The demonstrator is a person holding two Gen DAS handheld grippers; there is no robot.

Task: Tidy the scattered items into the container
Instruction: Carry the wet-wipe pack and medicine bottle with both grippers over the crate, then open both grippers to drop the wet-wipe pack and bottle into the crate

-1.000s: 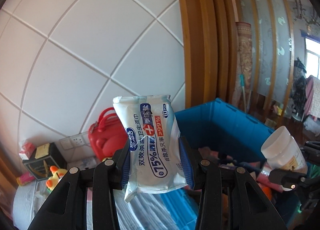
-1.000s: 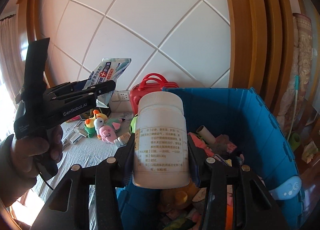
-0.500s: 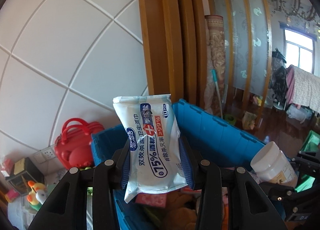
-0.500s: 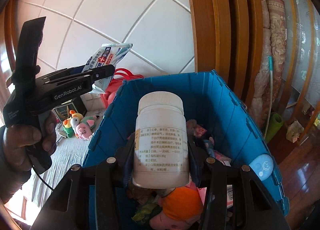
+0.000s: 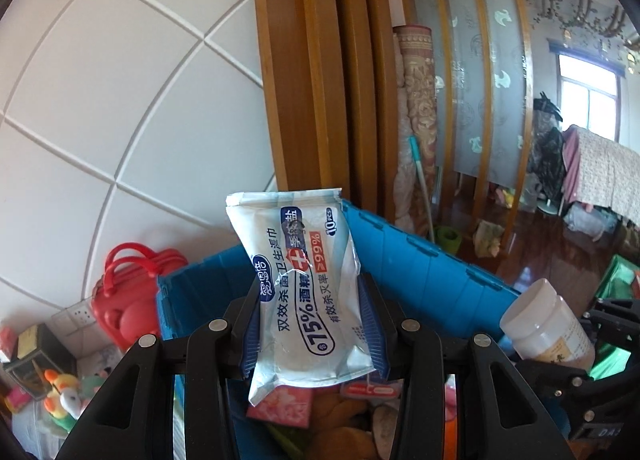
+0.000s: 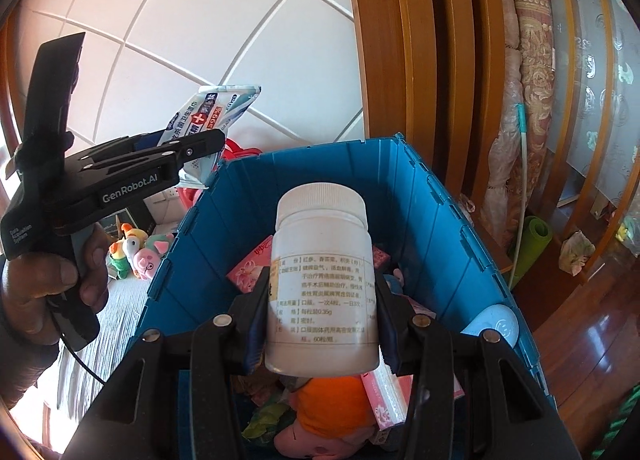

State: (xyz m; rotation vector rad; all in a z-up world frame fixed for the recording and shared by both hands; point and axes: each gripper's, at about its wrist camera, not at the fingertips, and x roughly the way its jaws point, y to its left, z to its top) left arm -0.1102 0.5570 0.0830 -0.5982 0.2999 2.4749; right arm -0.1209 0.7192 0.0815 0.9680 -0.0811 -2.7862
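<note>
Above the blue bin [image 6: 432, 220], the left gripper [image 5: 312, 324] pinches a wipes packet [image 5: 304, 280]; the right gripper [image 6: 322, 320] clamps a white bottle [image 6: 324, 292]. Both loads hide the bin's jumbled contents at 6 o'clock.

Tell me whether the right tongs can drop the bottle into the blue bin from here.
Probably yes: the right tongs hold the bottle above the open blue bin, nothing between.

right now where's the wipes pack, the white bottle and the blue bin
wipes pack [image 5: 308, 292], left wrist view, middle of its printed front
white bottle [image 6: 322, 292], right wrist view, on its label
blue bin [image 6: 316, 168], right wrist view, inside of its far wall
</note>
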